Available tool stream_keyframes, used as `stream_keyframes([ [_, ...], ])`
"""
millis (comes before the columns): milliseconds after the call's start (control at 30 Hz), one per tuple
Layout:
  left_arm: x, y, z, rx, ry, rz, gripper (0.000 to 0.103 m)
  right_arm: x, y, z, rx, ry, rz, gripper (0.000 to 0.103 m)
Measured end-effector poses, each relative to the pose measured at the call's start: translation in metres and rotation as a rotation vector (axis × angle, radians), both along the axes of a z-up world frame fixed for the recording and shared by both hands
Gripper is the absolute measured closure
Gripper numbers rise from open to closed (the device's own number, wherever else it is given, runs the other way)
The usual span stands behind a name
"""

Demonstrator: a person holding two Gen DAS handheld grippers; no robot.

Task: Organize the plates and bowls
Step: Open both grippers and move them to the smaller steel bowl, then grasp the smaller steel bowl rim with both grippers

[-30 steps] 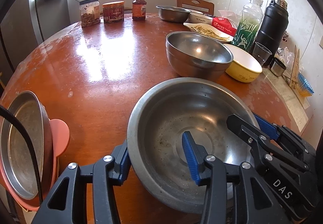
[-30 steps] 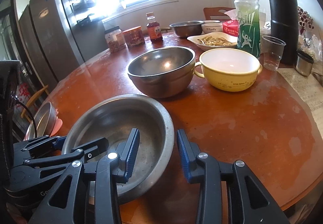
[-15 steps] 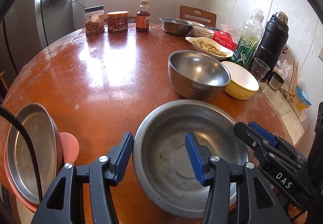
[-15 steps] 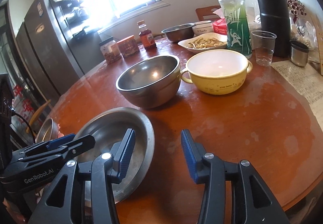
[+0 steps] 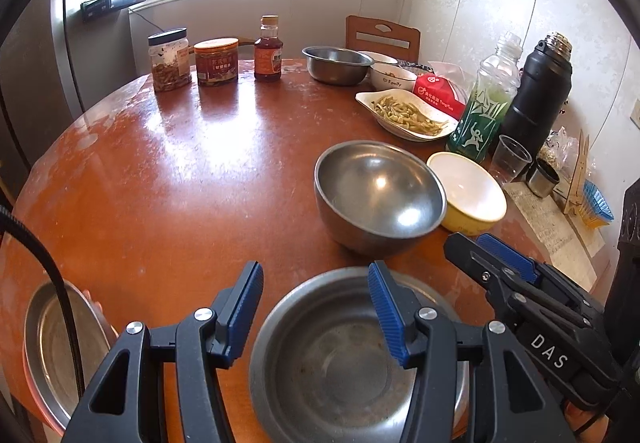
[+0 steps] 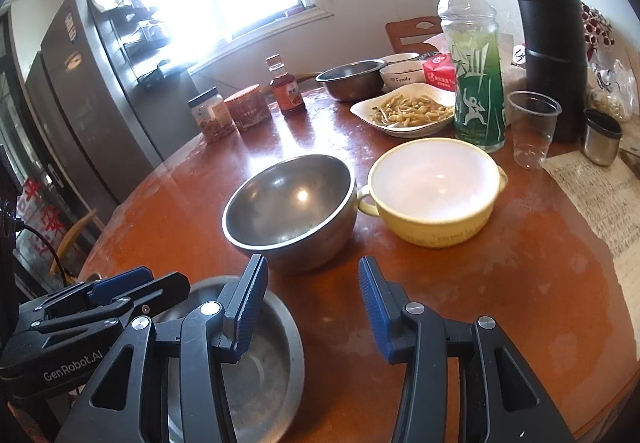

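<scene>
Sunlight from the window washes over a round reddish-brown table (image 5: 168,179) crowded along its far side with jars, bottles and dishes. Nearest the two tools lies a wide shallow steel basin (image 5: 340,363), sitting flat on the tabletop by the near edge. Beyond it stands a deep steel bowl (image 5: 380,195), and touching that bowl's right side is a yellow two-handled bowl (image 6: 436,195) with a white inside.

Looking along the left gripper (image 5: 316,315), its blue pads stand apart over the basin's left rim, one outside the rim and one above the inside, neither pressing on the metal. Both pairs of jaws have just been opening, and the basin is free of them. This view alone shows a second steel plate (image 5: 52,343) nested in a pink one at the table's left edge, with a black cable across it.

From the right gripper (image 6: 312,303), the pads are likewise parted with bare tabletop between them; the basin lies just left of the left pad. Only this view makes the yellow bowl's handles clear, and it shows a grey refrigerator (image 6: 92,99) by the window. Each camera catches the other tool at its side.

Farther back sit a white dish of bean sprouts (image 6: 404,109), a green-labelled bottle (image 6: 476,83), a black flask (image 6: 548,35) and a clear plastic cup (image 6: 532,127).
</scene>
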State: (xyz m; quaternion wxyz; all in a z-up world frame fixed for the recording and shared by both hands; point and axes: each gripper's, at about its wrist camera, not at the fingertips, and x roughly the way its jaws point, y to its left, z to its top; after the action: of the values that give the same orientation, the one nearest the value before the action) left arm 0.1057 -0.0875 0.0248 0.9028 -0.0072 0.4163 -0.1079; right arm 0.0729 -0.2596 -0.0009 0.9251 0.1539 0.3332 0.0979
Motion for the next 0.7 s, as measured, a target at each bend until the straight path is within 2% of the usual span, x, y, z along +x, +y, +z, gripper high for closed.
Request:
stream_keyframes([
  [300,0.037,-0.007,0.005,0.028,0.031,-0.010,0.048,0.035,-0.001,-0.001,0.012,0.065,-0.022,0.054],
  [700,0.085,-0.013,-0.012,0.021,0.095,0.001,0.048,0.065,0.005,-0.007,-0.030,0.109,-0.016,0.054],
])
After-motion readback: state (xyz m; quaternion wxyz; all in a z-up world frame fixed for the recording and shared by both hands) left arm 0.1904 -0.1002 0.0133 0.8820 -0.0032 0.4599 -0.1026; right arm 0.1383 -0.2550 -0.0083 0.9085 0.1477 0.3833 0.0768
